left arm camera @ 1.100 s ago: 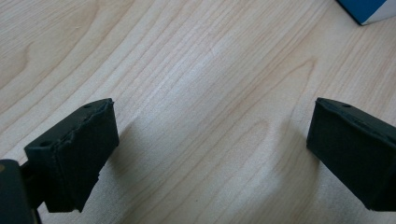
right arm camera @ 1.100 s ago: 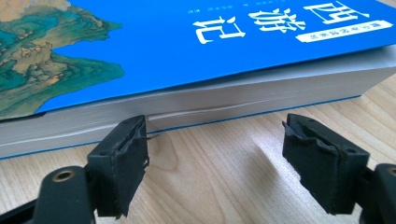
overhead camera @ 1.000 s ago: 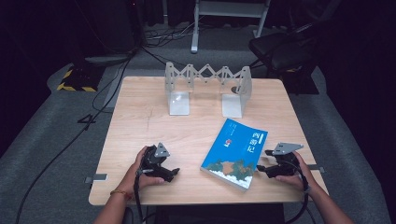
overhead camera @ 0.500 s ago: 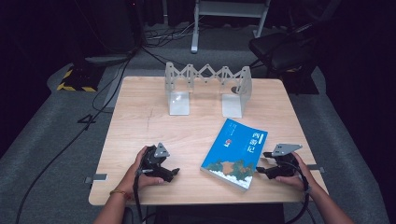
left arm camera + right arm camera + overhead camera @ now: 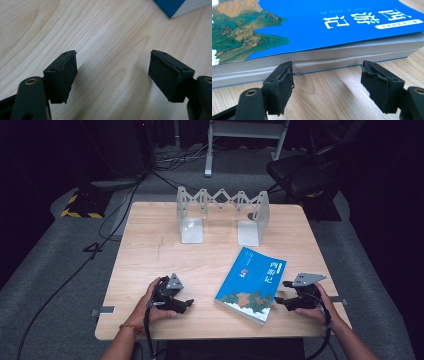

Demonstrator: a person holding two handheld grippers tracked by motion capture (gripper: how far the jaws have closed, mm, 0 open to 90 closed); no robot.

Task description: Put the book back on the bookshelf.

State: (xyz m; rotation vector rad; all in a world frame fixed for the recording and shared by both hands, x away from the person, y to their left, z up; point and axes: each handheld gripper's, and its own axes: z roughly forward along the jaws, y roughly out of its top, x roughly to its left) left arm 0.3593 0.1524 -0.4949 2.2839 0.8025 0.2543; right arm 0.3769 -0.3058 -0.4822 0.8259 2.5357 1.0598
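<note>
A blue paperback book with a landscape picture and white characters on its cover lies flat on the wooden table, right of the middle. My right gripper rests at the book's right edge. In the right gripper view that gripper is open, and the page edge of the book lies just beyond its pads. My left gripper lies on the table to the left of the book, apart from it. Its jaws have just been closing a little and stand open over bare wood, with one book corner farther off.
A white metal extendable book rack with two upright end plates stands at the back of the table. The table's front edge runs just under both hands. Cables and a dark chair lie on the floor behind.
</note>
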